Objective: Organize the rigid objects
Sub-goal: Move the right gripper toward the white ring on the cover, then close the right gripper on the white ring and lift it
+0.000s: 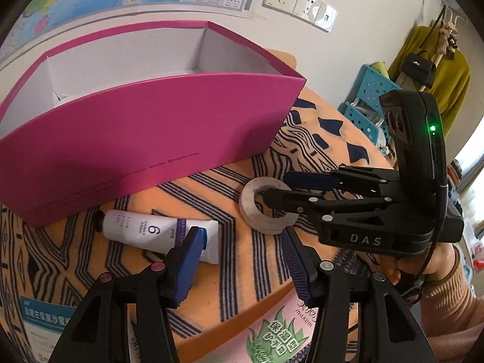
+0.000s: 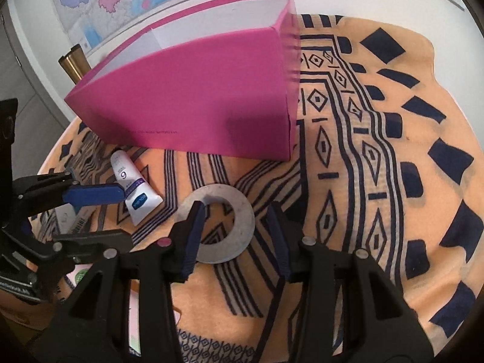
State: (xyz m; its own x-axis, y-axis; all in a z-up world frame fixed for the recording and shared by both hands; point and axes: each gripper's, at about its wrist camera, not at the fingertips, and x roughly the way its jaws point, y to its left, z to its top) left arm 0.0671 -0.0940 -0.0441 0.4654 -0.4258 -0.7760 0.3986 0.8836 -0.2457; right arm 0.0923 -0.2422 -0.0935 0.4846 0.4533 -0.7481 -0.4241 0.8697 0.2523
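Observation:
A grey metal ring (image 2: 242, 227) lies flat on the patterned cloth. My right gripper (image 2: 236, 220) hangs over it with its jaws apart. In the left wrist view one fingertip of the right gripper (image 1: 273, 187) is over the ring's (image 1: 266, 224) hole and the other is past its far rim. A white tube (image 1: 145, 230) marked 6 lies in front of the pink box (image 1: 151, 139). My left gripper (image 1: 242, 260) is open, its left pad over the tube's crimped end. The tube (image 2: 133, 193) also lies under the left gripper (image 2: 124, 216) in the right wrist view.
The open pink box (image 2: 196, 99) stands at the back by the wall, white inside. A pink aloe packet (image 1: 281, 338) and a printed carton (image 1: 45, 320) lie at the near edge. Blue crates (image 1: 372, 90) stand off to the right, a brass cylinder (image 2: 74, 60) behind the box.

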